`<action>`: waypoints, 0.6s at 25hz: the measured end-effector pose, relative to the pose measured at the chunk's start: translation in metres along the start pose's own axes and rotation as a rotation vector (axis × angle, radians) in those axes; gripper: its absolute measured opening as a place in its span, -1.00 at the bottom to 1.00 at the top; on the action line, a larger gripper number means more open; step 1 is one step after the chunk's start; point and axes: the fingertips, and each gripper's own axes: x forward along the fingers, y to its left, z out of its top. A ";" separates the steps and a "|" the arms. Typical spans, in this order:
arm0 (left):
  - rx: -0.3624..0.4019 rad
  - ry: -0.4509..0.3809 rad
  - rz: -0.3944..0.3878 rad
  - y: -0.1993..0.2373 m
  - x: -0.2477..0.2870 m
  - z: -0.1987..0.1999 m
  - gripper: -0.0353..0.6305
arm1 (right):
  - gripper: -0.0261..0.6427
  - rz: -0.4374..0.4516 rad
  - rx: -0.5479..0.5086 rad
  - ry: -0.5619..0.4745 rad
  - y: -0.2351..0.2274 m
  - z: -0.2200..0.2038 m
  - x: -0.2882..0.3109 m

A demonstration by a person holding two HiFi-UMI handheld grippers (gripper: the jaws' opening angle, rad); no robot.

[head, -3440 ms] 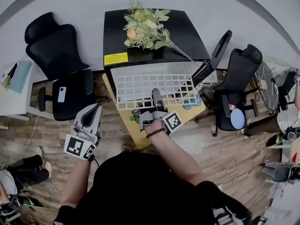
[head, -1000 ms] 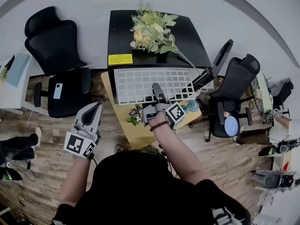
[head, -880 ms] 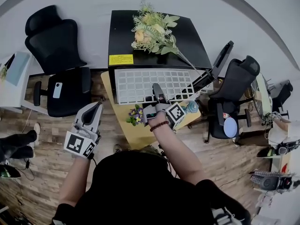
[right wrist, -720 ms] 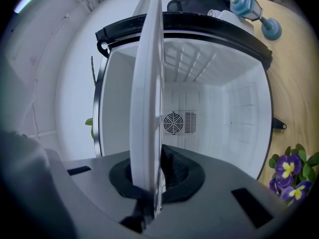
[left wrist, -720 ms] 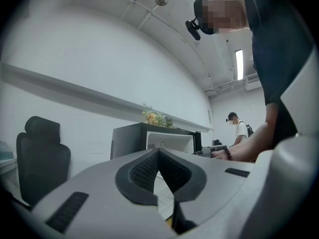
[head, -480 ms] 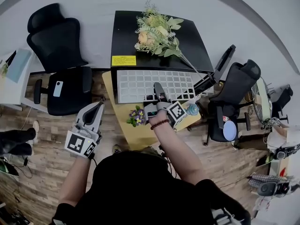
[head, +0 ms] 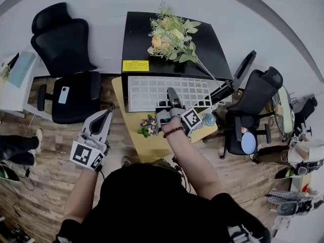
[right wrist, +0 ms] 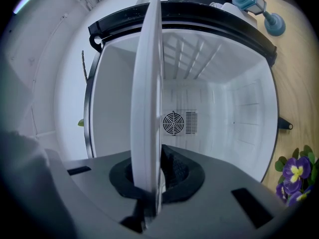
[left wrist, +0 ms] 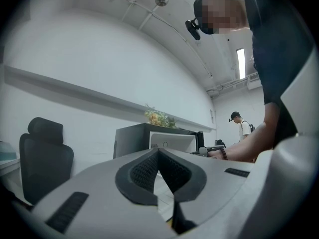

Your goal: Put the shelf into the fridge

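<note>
Head view: the step in hand appears to be the insertion itself. The right gripper (head: 172,98) holds the white grid shelf (head: 152,91) by its near edge, level, over the far edge of the wooden table (head: 132,123), with the shelf's far part at the mouth of the black fridge (head: 167,59). The left gripper (head: 103,119) hangs idle off the table's left edge.

Left gripper view: the left gripper's (left wrist: 159,158) pads meet, with nothing between them.

Right gripper view: the right gripper (right wrist: 152,176) is clamped on the shelf (right wrist: 148,83), seen edge-on and running straight ahead into the white interior of the fridge (right wrist: 239,108). The next move likely calls for a straight push along the side-wall ledges, keeping the shelf level.
</note>
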 end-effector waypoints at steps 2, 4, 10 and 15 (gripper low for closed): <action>0.000 0.002 -0.001 -0.001 0.000 0.000 -0.84 | -0.80 -0.001 0.000 0.001 0.000 0.000 0.002; 0.000 0.004 -0.004 -0.003 0.001 -0.001 -0.84 | -0.80 -0.002 0.001 0.001 0.000 0.001 0.004; 0.004 0.005 -0.011 -0.005 0.003 -0.001 -0.84 | -0.80 0.003 -0.004 0.003 -0.001 0.002 0.012; 0.004 0.008 -0.017 -0.006 0.006 -0.001 -0.84 | -0.80 0.003 -0.008 0.005 0.000 0.004 0.021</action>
